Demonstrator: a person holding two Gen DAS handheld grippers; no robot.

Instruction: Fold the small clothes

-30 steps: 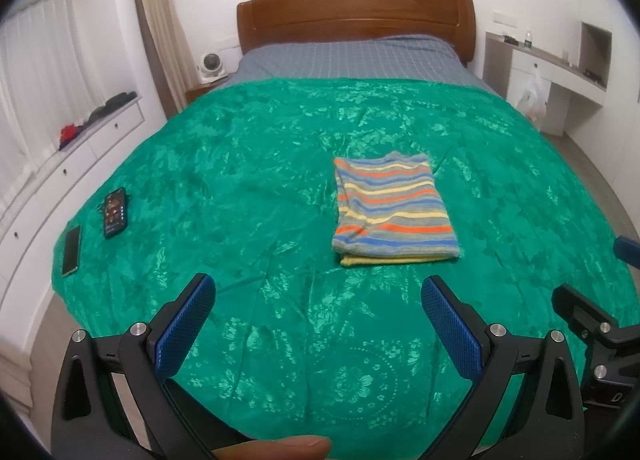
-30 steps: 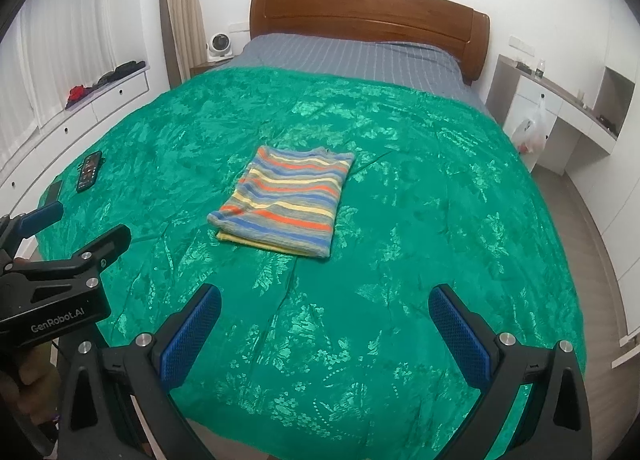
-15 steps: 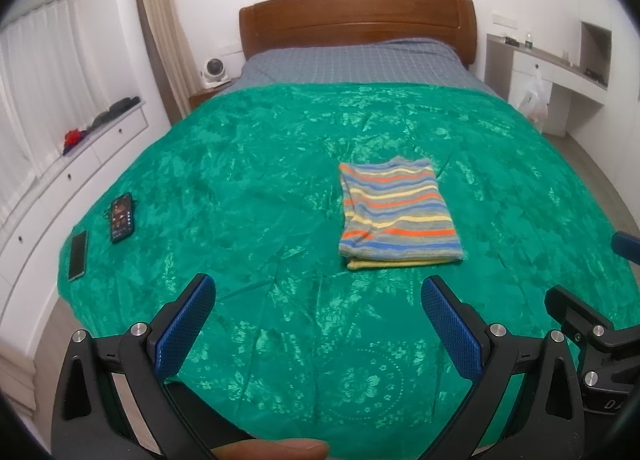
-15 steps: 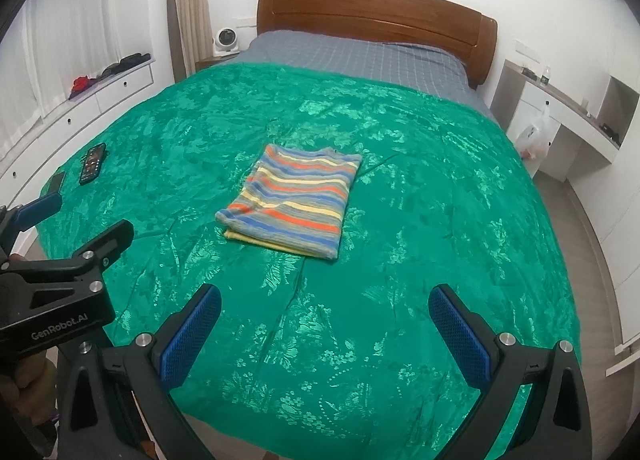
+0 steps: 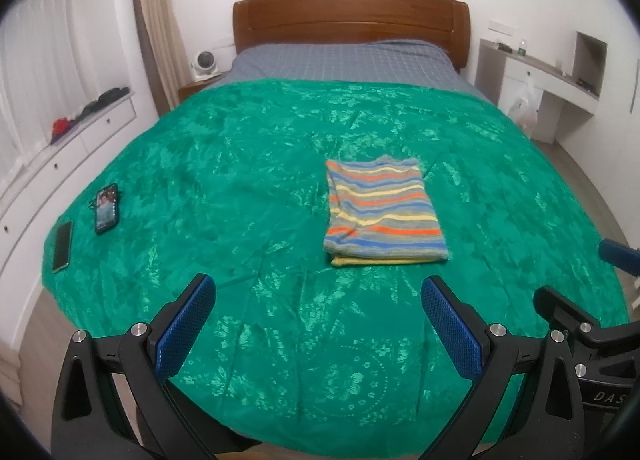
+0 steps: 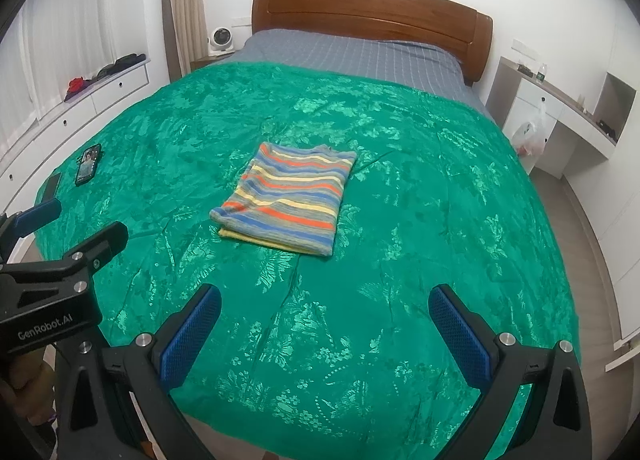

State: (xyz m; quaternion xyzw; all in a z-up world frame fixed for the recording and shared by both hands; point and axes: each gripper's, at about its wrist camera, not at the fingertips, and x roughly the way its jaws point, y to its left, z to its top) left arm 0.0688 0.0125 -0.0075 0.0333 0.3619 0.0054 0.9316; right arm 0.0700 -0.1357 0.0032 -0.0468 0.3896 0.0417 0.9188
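Observation:
A striped garment (image 5: 382, 210) (image 6: 290, 198) in blue, orange, yellow and grey lies folded into a neat rectangle on the green bedspread (image 5: 240, 164) (image 6: 420, 188), near the middle of the bed. My left gripper (image 5: 318, 296) hangs open over the foot of the bed, well short of the garment, with nothing between its blue pads. My right gripper (image 6: 324, 304) is open too and holds nothing, at about the same distance. Each gripper shows at the edge of the other's view: the right gripper (image 5: 588, 328) and the left gripper (image 6: 52, 260).
Two phones (image 5: 107, 209) (image 5: 62, 240) lie near the bed's left edge. White drawers (image 5: 60, 156) run along the left wall. A wooden headboard (image 5: 350, 18) and a small fan (image 5: 203, 60) stand at the back. A desk with a plastic bag (image 5: 524, 108) is at the right.
Both grippers have drawn back from the bed and risen a little, so the folded garment looks smaller and farther off. Both stayed open.

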